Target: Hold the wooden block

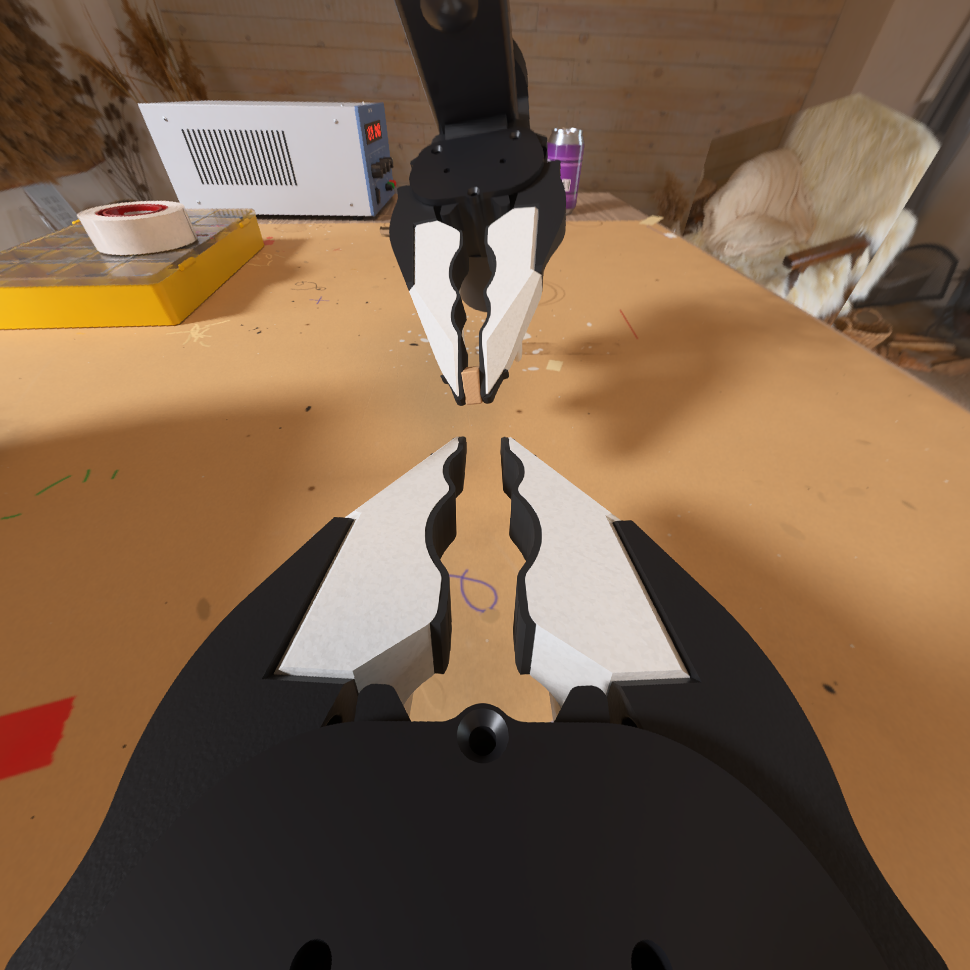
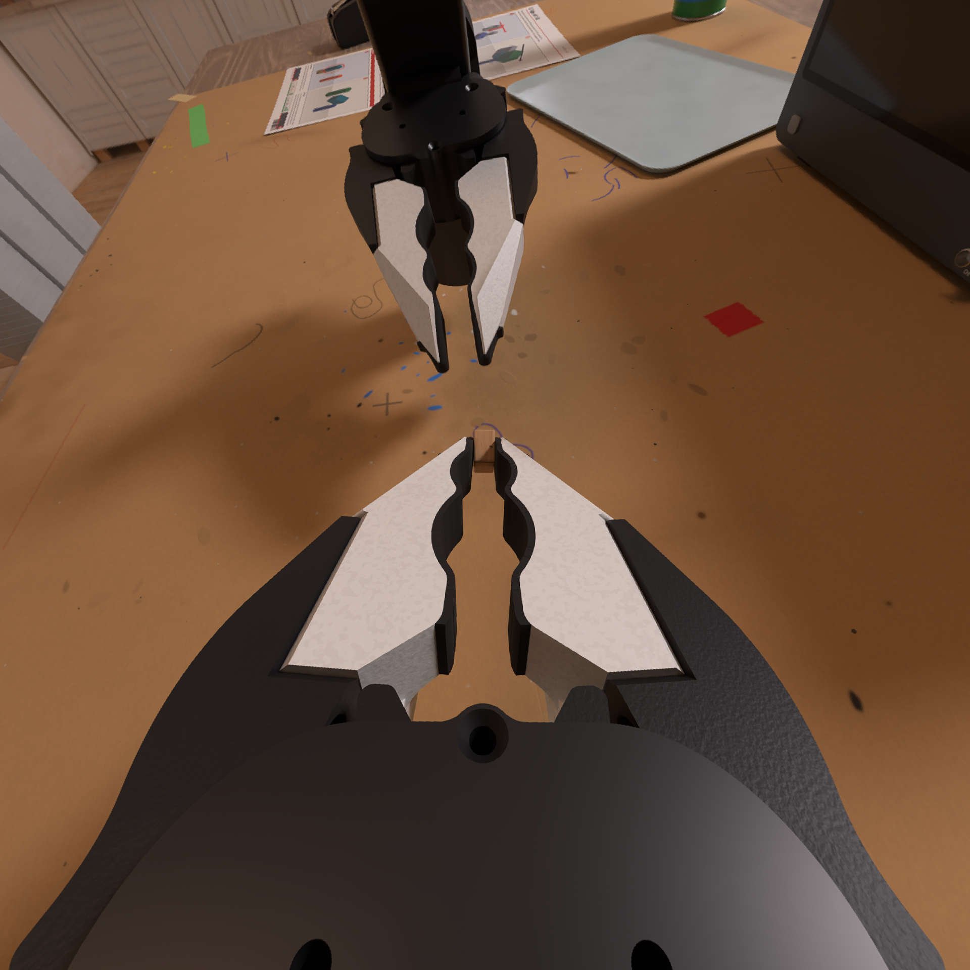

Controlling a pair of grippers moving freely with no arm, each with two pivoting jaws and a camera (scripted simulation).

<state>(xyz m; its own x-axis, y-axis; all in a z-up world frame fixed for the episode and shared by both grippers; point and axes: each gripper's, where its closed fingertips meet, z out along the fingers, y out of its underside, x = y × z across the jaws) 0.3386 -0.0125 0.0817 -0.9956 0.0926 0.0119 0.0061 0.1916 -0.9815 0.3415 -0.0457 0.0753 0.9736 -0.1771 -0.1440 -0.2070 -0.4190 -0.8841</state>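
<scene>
Mostly hidden wooden block (image 2: 483, 450) between fingertips (image 2: 465, 446).

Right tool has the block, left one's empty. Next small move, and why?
Probably a short straight lift with the right tool, no regrasp. Its tips are shut on the small light wooden block, which appears to sit low over the brown paper-covered table. The left tool faces it, open and empty, apart from the block.
</scene>
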